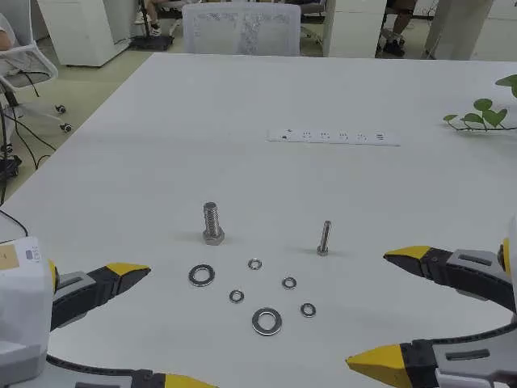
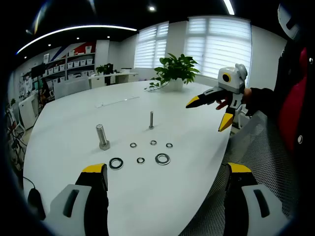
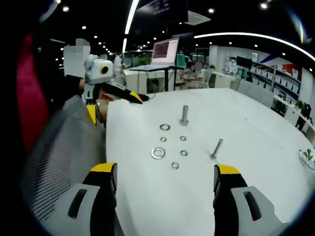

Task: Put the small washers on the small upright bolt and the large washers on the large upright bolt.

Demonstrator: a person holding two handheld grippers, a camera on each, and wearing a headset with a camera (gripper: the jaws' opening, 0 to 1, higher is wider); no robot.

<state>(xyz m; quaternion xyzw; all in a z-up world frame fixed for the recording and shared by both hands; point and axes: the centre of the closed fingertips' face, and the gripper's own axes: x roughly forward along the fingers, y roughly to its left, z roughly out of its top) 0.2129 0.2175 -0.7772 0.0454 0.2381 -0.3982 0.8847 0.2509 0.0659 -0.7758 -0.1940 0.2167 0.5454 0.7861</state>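
Head view: the left tool (image 1: 174,327) and the right tool (image 1: 367,307) are released, jaws wide apart, at the near edge of the counter (image 1: 242,105). The large bolt (image 1: 212,223) and the small bolt (image 1: 324,239) stand upright, well apart. Two large washers (image 1: 202,275) and four small washers (image 1: 254,263) lie flat between the bolts and the near edge.

Left gripper view: the washers lie ahead of the spread jaws.

Right gripper view: the same layout, jaws spread.

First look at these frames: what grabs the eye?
Two bolts stand upright mid-table, the large bolt to the left of the small bolt. Loose in front of them lie two large washers and four small washers. The yellow-tipped left gripper and right gripper flank these from the near side, both open and holding nothing.
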